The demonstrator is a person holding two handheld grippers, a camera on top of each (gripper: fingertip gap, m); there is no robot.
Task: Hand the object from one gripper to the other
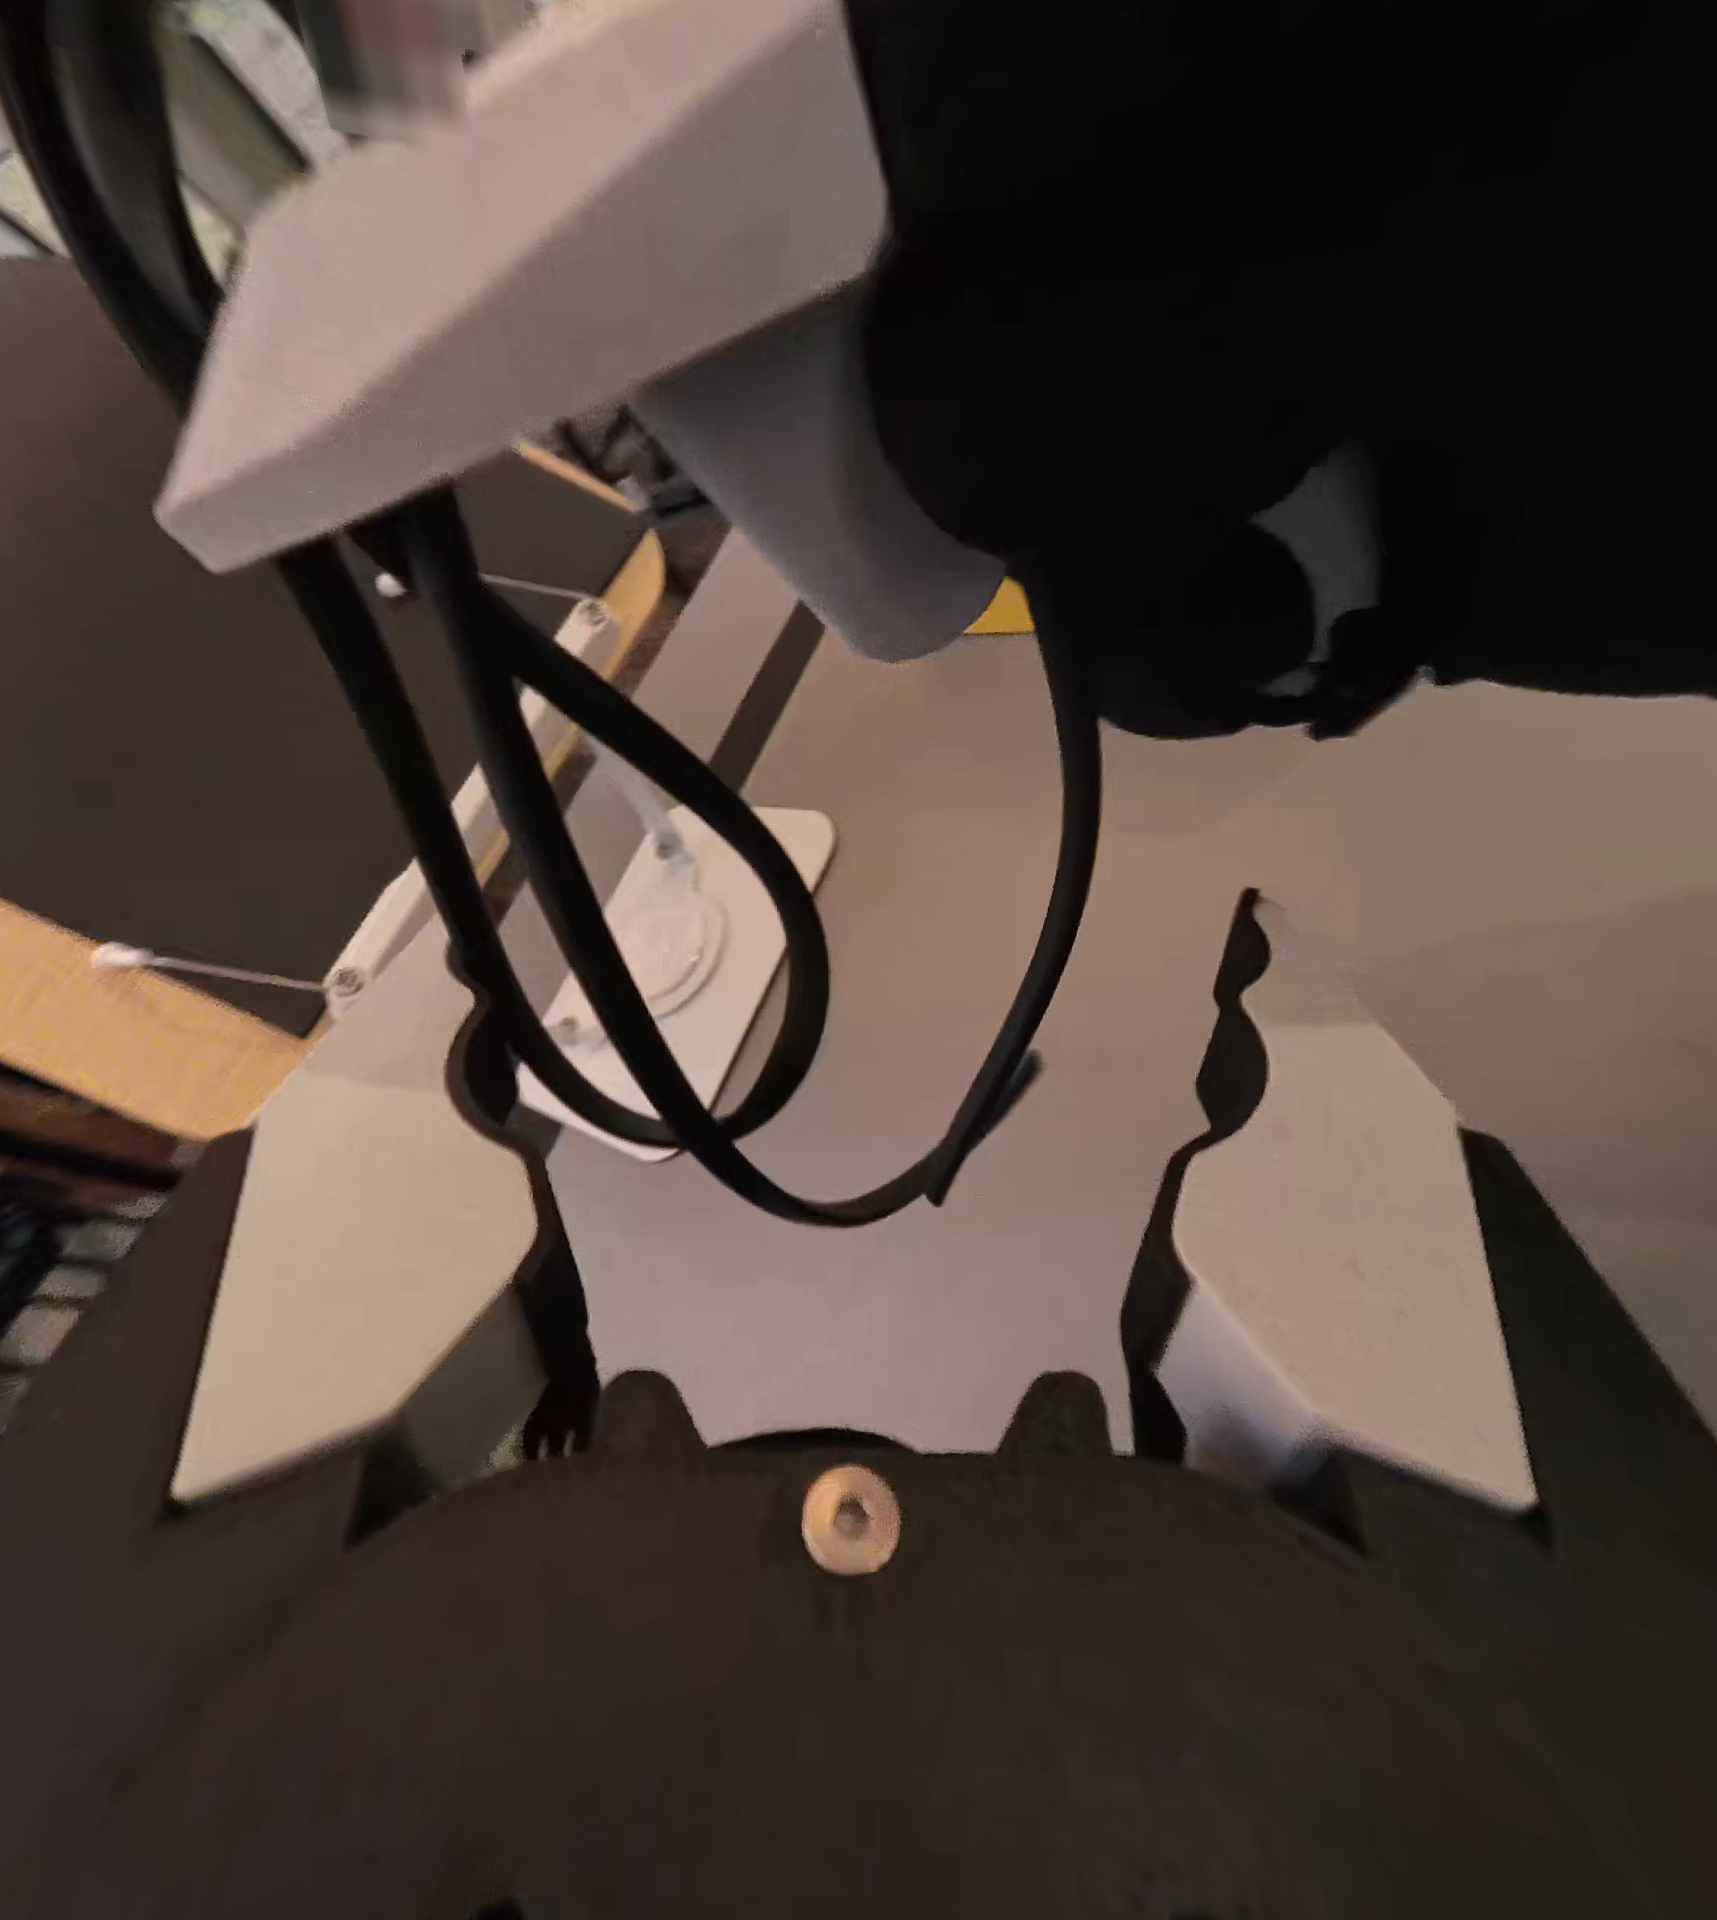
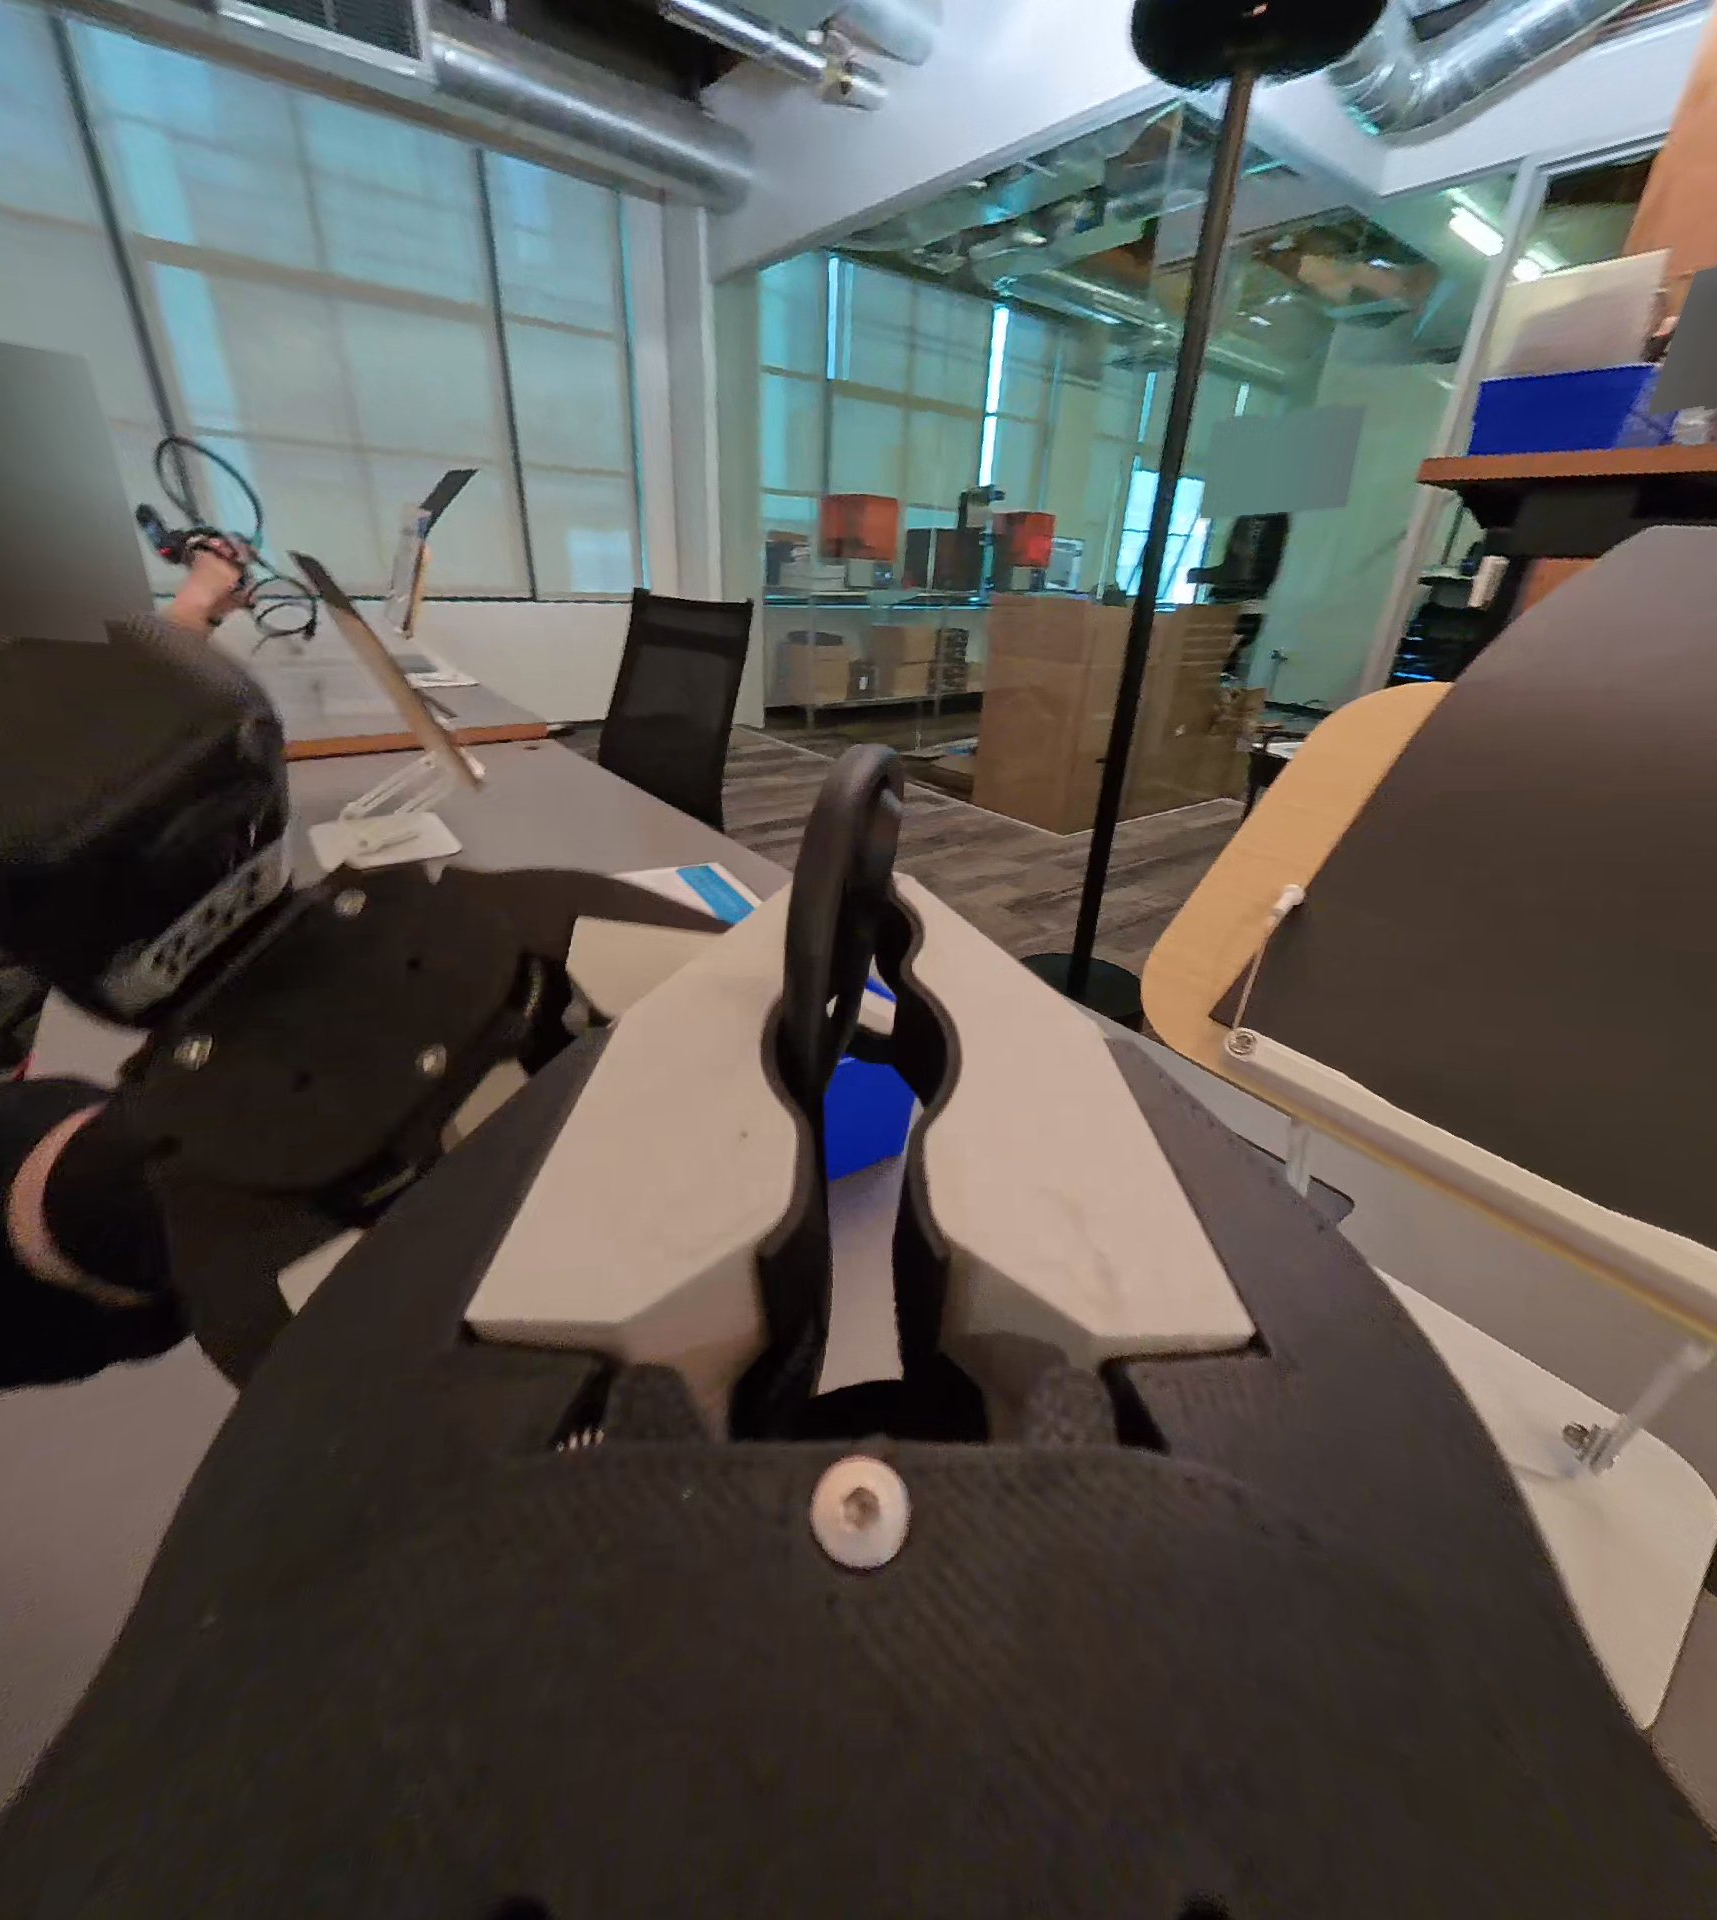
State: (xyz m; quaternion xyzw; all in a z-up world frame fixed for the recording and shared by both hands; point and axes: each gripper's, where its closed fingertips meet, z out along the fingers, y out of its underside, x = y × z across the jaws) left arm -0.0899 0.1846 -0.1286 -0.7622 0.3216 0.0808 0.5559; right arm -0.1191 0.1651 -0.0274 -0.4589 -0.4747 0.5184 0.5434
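black cable (image 2: 838, 935) lower end hidden inside right hand-held gripper (image 2: 859, 1049)

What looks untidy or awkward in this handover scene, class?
The black cable hangs in loose loops from the right gripper, draping against the open left gripper. Nothing looks damaged or spilled.
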